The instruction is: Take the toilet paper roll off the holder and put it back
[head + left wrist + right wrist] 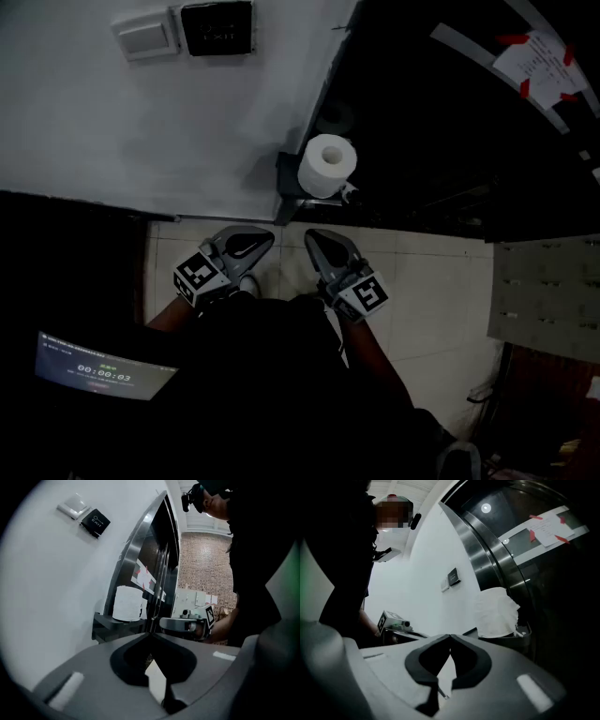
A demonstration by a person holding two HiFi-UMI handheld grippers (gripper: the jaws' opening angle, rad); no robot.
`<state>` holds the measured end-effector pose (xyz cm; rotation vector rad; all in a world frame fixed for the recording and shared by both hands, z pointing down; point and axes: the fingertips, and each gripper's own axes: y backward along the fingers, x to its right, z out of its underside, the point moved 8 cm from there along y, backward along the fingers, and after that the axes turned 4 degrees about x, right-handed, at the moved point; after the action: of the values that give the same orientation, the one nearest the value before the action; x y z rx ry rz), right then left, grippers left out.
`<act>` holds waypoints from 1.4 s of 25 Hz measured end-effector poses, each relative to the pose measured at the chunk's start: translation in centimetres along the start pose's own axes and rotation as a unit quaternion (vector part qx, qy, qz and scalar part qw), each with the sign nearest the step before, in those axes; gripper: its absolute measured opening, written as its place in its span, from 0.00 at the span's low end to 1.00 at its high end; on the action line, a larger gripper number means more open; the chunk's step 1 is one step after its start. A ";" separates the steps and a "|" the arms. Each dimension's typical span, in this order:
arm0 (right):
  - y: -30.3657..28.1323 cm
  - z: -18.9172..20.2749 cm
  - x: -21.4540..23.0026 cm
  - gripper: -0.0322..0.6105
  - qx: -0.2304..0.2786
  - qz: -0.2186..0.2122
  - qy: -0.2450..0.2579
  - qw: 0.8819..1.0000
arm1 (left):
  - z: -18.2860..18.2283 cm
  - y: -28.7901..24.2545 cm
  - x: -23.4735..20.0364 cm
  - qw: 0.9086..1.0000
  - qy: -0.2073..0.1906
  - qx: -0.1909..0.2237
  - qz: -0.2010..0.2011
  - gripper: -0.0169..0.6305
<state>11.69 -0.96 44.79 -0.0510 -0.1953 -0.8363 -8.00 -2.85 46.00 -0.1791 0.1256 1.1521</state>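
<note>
A white toilet paper roll stands upright on a dark holder shelf fixed at the corner of the white wall. Both grippers hang below it, apart from it, side by side. My left gripper is shut with nothing between its tips. My right gripper is also shut and holds nothing. In the left gripper view the right gripper shows to the right of the roll.
A wall switch and a black exit button plate sit high on the white wall. A dark metal door with a taped paper note stands right of the holder. Pale floor tiles lie below.
</note>
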 end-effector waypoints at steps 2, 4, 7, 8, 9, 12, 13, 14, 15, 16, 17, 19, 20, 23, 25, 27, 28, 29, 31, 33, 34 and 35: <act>-0.2 0.1 0.0 0.05 -0.002 0.000 0.001 1.000 | 0.0 0.0 -0.1 1.000 0.000 0.000 0.000 0.03; -0.2 0.1 0.0 0.05 -0.002 -0.001 0.002 1.000 | 0.0 0.1 -0.2 1.000 0.001 0.001 0.000 0.03; -0.2 0.0 0.0 0.05 -0.002 -0.001 0.003 1.000 | 0.0 0.2 -0.1 1.000 -0.001 0.000 0.000 0.03; -0.2 0.0 0.0 0.05 -0.002 -0.001 0.003 1.000 | 0.0 0.2 0.0 1.000 0.000 0.001 -0.001 0.03; -0.2 0.0 -0.1 0.05 -0.002 -0.001 0.003 1.000 | 0.0 0.2 0.0 1.000 0.000 0.001 -0.001 0.03; -0.1 0.1 -0.1 0.05 -0.001 -0.001 0.004 1.000 | 0.1 0.1 0.1 1.000 0.000 0.001 -0.001 0.03; -0.1 0.1 -0.1 0.05 -0.001 -0.001 0.004 1.000 | 0.1 0.1 0.1 1.000 -0.001 0.001 0.000 0.03; 0.0 0.2 -0.1 0.05 -0.001 0.000 0.004 1.000 | 0.1 0.1 0.1 1.000 -0.001 0.002 0.000 0.03; 0.0 0.2 -0.2 0.05 -0.002 0.002 0.003 1.000 | 0.1 0.1 0.1 1.000 -0.001 0.002 0.000 0.03; 0.1 0.2 -0.2 0.05 -0.002 0.003 0.003 1.000 | 0.2 0.1 0.1 1.000 -0.001 0.002 0.000 0.03; 0.1 0.2 -0.2 0.05 -0.003 0.003 0.003 1.000 | 0.2 0.1 0.1 1.000 -0.001 0.002 0.000 0.03; 0.2 0.3 -0.2 0.05 -0.001 0.004 0.004 1.000 | 0.3 0.1 0.1 1.000 -0.002 0.001 0.001 0.03; 0.2 0.3 -0.2 0.05 0.000 0.005 0.005 1.000 | 0.3 0.1 0.1 1.000 -0.002 0.001 0.001 0.03; 0.2 0.4 -0.2 0.05 0.000 0.006 0.006 1.000 | 0.4 0.2 0.1 1.000 -0.001 0.002 0.001 0.03; 0.2 0.4 -0.2 0.05 -0.001 0.007 0.005 1.000 | 0.3 0.2 0.1 1.000 -0.002 0.001 0.002 0.03; 0.2 0.4 -0.3 0.05 0.000 0.007 0.005 1.000 | 0.3 0.1 0.0 1.000 -0.004 0.001 0.003 0.03; 0.2 0.4 -0.3 0.05 0.000 0.007 0.005 1.000 | 0.3 0.2 0.0 1.000 -0.004 0.001 0.003 0.03; 0.2 0.4 -0.3 0.05 0.001 0.007 0.005 1.000 | 0.3 0.2 0.0 1.000 -0.003 0.001 0.003 0.03; 0.2 0.4 -0.4 0.05 0.001 0.008 0.005 1.000 | 0.3 0.2 0.0 1.000 -0.001 0.002 0.003 0.03; 0.2 0.4 -0.4 0.05 0.000 0.009 0.005 1.000 | 0.3 0.2 0.0 1.000 -0.001 0.001 0.003 0.03; 0.2 0.4 -0.4 0.05 0.000 0.009 0.005 1.000 | 0.3 0.2 -0.1 1.000 -0.002 0.001 0.003 0.03; 0.2 0.4 -0.4 0.05 0.001 0.009 0.005 1.000 | 0.3 0.2 -0.1 1.000 -0.003 0.002 0.002 0.03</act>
<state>11.54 -0.53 45.08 -0.0469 -0.1851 -0.8180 -8.22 -2.79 46.25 -0.1732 0.1234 1.1571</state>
